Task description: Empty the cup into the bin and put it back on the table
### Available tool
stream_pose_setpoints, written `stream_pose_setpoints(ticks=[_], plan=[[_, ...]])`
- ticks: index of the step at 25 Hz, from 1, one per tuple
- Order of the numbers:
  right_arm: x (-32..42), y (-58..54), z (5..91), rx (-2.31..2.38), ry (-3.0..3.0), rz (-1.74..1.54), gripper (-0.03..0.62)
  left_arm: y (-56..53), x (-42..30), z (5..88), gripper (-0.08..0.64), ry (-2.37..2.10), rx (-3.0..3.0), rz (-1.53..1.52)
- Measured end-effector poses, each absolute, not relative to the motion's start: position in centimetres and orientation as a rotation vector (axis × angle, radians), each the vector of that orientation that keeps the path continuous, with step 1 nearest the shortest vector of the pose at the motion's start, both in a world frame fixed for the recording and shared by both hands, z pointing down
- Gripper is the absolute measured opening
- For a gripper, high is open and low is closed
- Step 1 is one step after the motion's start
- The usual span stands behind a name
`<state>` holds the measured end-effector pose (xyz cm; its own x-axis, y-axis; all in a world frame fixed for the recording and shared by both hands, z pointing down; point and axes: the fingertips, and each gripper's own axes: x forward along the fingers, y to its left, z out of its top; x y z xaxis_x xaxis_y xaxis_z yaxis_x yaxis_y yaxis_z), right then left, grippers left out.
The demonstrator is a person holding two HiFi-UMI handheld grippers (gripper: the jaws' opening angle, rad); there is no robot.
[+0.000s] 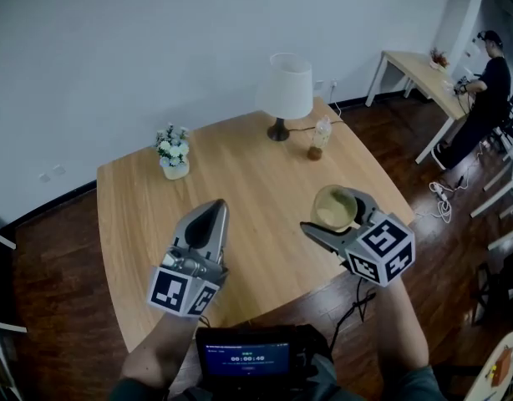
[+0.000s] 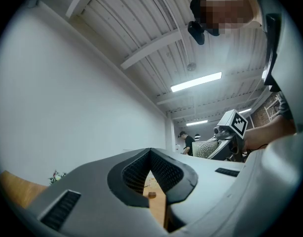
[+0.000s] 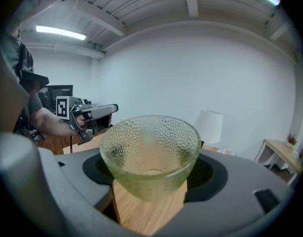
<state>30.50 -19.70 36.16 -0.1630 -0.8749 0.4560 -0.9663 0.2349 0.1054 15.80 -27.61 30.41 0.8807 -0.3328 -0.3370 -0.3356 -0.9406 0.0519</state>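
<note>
Seen from overhead, the right gripper [image 1: 336,217] holds the cup [image 1: 332,205] over the near right part of the table [image 1: 240,182], with no bin in sight. In the left gripper view, the left gripper [image 1: 211,215] has its jaws together on nothing. In the right gripper view, wide-set jaws clamp the cup. It looks empty, so only setting it down seems left.

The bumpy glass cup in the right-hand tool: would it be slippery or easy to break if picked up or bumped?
Probably rigid and breakable: the cup looks like clear glass. Its dimpled wall likely gives the tool some purchase, though smooth glass can slip. It narrows toward the base, so it may tip if nudged on the table.
</note>
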Motion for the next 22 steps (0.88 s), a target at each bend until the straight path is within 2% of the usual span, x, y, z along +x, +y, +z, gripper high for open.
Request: stream_pose_setpoints(ticks=[22], plan=[[40.5,-24.5,44.6,1.332,-2.354,0.357,0.391,-28.4,26.0,35.3,0.002,1.018,-2.935,0.245]])
